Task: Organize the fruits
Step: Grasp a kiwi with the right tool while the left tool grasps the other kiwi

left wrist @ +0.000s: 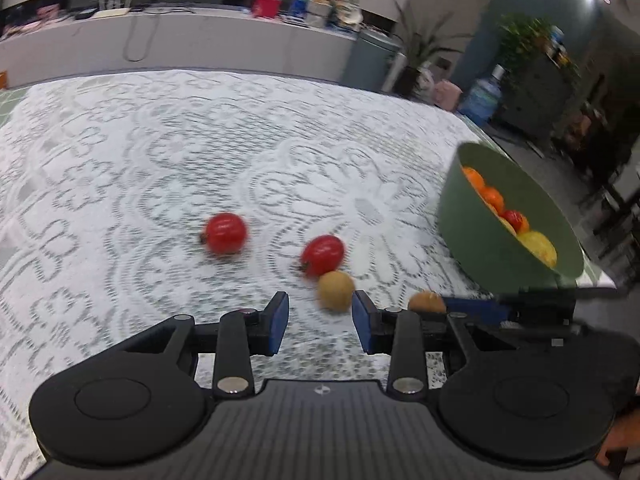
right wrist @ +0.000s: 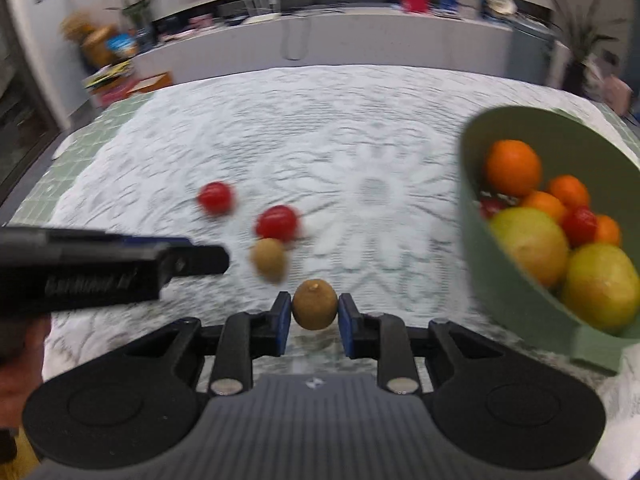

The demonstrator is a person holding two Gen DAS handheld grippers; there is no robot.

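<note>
Longan (right wrist: pixel 314 305) sat clamped in the right gripper (right wrist: pixel 314 322); the left gripper (left wrist: pixel 320 322) gaped empty, bowl (right wrist: pixel 504 276) at three o'clock.

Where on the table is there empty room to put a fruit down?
Bare lace tablecloth spreads behind and left of the two red tomatoes. It is crowded near the brown fruit, the right gripper and the green bowl.
</note>
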